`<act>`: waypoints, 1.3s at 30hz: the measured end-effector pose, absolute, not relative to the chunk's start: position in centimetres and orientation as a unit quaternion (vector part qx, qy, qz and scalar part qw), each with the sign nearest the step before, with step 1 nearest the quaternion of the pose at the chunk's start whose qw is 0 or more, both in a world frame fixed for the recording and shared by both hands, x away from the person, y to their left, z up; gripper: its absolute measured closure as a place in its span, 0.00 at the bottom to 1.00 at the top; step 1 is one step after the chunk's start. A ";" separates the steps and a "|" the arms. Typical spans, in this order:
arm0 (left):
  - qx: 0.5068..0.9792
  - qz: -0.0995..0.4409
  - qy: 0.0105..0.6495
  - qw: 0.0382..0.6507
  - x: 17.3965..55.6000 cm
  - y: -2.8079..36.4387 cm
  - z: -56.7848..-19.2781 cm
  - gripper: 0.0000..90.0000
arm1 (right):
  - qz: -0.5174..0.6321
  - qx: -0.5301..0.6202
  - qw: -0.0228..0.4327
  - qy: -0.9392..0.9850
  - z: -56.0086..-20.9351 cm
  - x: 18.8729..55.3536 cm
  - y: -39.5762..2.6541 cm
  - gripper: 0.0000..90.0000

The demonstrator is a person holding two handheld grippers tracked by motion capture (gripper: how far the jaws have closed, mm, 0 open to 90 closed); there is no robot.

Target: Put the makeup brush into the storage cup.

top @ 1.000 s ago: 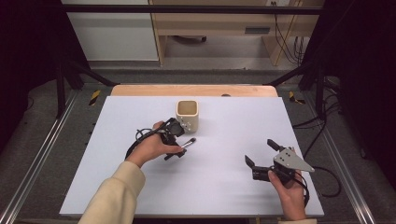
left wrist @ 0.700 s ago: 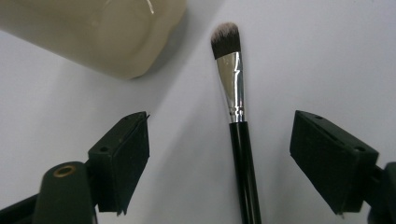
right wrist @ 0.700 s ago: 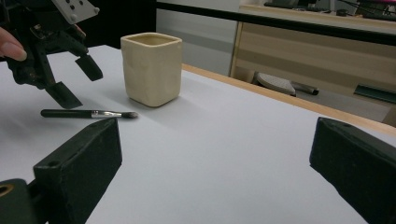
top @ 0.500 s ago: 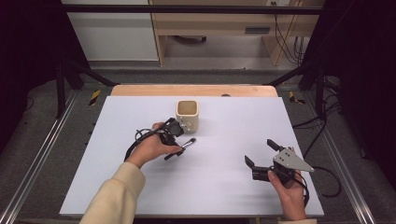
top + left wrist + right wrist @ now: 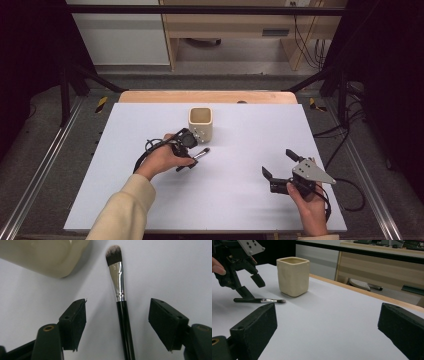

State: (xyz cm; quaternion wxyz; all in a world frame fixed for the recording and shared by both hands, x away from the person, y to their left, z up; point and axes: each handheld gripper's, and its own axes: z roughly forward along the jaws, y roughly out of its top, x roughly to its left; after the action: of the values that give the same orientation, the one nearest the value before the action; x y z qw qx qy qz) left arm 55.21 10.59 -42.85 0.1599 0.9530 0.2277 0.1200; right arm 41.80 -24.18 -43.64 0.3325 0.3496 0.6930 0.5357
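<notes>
A makeup brush (image 5: 123,302) with glossy black handle, shiny silver ferrule and soft dark bristles lies flat on the matte white table (image 5: 240,195) beside a squarish, smooth cream ceramic cup (image 5: 201,123). The left gripper (image 5: 117,322) has just been closing its jaws, which straddle the handle without touching; the right gripper (image 5: 280,164) is spread wide, holding nothing.

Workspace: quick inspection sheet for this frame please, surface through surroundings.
Surface: white table top, wooden strip along the far edge.
Job's things: makeup brush lies flat, bristles toward the cream square cup, apart from it; cup upright.
Clutter: nothing seen.
Grippers: left gripper straddles the brush handle, jaws have just been closing, pads not yet touching it. Right gripper open, nothing between its jaws, held over the table's near right part.
Cables: black cable loops from the left gripper; another trails off the table's right edge.
Surroundings: metal rails both sides, wooden desk behind.
</notes>
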 end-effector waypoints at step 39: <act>0.957 0.098 0.237 0.138 55.1 10.1 -43.5 0.62 | 0.529 0.353 0.335 0.695 -43.7 41.9 -24.2 0.03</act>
State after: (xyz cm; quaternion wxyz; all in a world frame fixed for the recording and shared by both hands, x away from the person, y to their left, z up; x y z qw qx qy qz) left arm 55.11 10.07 -43.53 0.1377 0.9567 0.2369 0.0979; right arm 41.88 -24.20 -43.69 0.3349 0.3534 0.6950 0.5290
